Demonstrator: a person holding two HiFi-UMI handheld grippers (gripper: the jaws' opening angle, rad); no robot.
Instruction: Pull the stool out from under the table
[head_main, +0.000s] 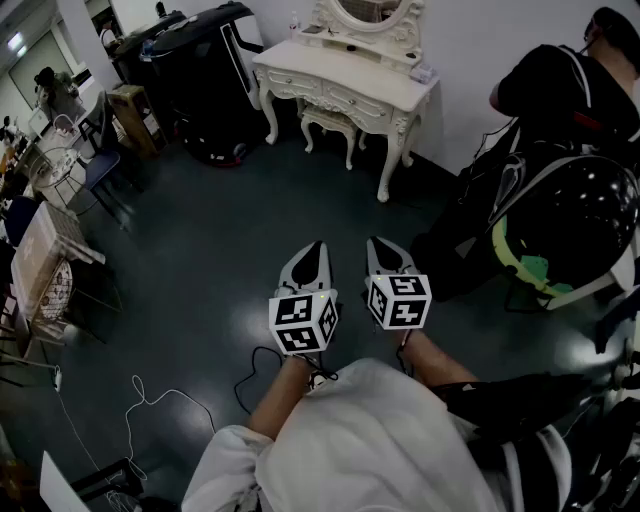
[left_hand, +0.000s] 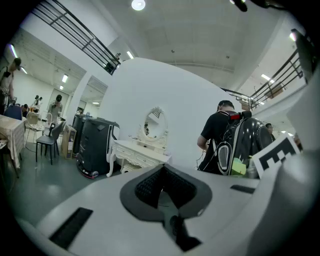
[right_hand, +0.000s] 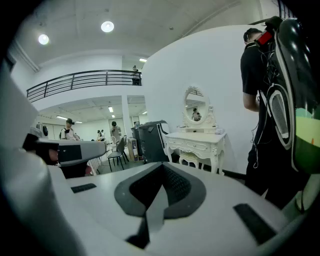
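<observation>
Nearest the camera is the person's white top (head_main: 370, 440), filling the bottom of the head view, with both bare forearms reaching forward from it. The dark, glossy floor (head_main: 200, 260) spreads across most of the room. At the right stands a person in black wearing a bulky black backpack (head_main: 575, 205). At the far wall a tall black machine (head_main: 205, 70) stands just beside a cream dressing table (head_main: 350, 75) with carved legs and an oval mirror (head_main: 365, 12). The stool (head_main: 330, 122), cream like the table, sits tucked under the tabletop between the legs, well apart from both grippers. The left gripper (head_main: 313, 248) and right gripper (head_main: 383, 245) hover side by side over bare floor, pointing towards the table. Each gripper view shows its jaws clenched together, grasping nothing. A thin white cable (head_main: 150, 395) trails over the floor at the lower left.
</observation>
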